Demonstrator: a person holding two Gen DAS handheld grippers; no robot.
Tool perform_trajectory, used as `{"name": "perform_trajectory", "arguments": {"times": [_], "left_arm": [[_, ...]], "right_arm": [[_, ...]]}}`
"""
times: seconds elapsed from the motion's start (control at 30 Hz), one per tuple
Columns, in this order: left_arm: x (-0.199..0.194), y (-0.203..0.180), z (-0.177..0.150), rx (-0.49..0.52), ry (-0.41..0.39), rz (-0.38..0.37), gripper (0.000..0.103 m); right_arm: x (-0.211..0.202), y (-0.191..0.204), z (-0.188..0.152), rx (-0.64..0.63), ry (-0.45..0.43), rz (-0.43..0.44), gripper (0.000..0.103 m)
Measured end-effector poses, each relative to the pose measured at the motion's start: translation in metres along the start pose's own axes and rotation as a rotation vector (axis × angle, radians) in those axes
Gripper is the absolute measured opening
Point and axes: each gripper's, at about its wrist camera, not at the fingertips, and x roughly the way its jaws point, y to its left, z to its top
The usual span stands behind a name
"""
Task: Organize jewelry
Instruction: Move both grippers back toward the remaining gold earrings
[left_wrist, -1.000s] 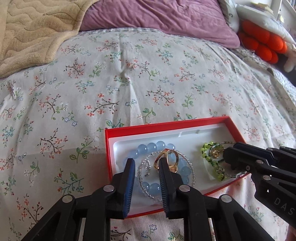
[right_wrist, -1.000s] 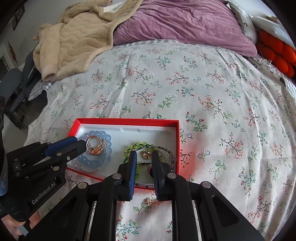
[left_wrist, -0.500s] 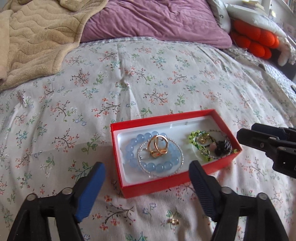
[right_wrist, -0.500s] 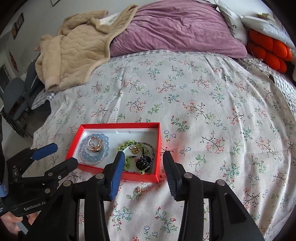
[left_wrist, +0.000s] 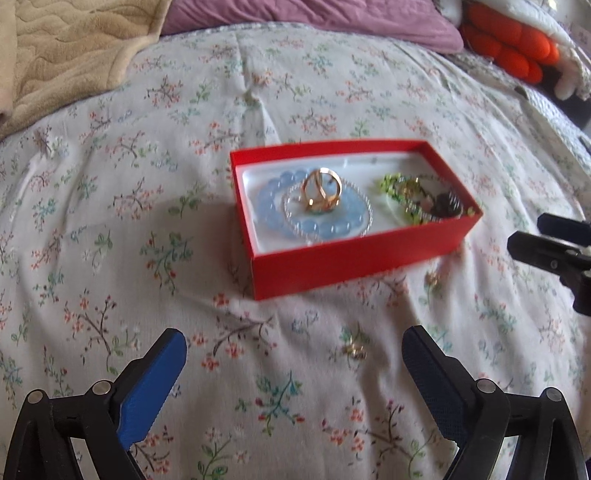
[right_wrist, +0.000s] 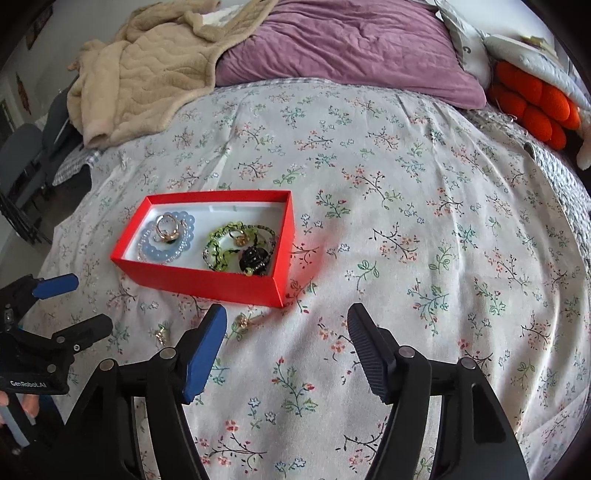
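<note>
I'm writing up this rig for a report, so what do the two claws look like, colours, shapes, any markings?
Both are black plastic frames with angled struts and silver rivet pivots. The left claw has bright blue ribbed pads on its fingers. The right claw shows one blue pad and one dark ribbed pad. White "GenRobot.AI" lettering marks the left claw's body, seen from the right wrist. No cables or sleeves show.

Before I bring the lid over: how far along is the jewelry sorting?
Mostly done. The red box already holds the blue bead bracelet, a gold ring and the green beaded piece. Nothing is in hand: the left tongs and right tongs, just opening, are empty. Two small gold pieces remain on the floral bedspread.
</note>
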Motion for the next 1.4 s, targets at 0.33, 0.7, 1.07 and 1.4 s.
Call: {"name": "perform_trajectory", "arguments": {"times": [0.33, 0.7, 1.07, 1.4], "left_arm": [[0.016, -0.004, -0.022, 0.064, 0.079, 0.031, 0.097], [0.036, -0.022, -0.039, 0.163, 0.122, 0.025, 0.097], [0.040, -0.033, -0.033, 0.209, 0.059, -0.078, 0.052], [0.048, -0.038, -0.027, 0.168, 0.052, -0.153, 0.038]], "right_arm": [[0.021, 0.003, -0.024, -0.077, 0.108, -0.047, 0.074], [0.042, 0.022, -0.049, -0.187, 0.218, -0.074, 0.074], [0.046, 0.016, -0.049, -0.176, 0.233, -0.085, 0.074], [0.046, 0.018, -0.050, -0.180, 0.234, -0.092, 0.074]]}}
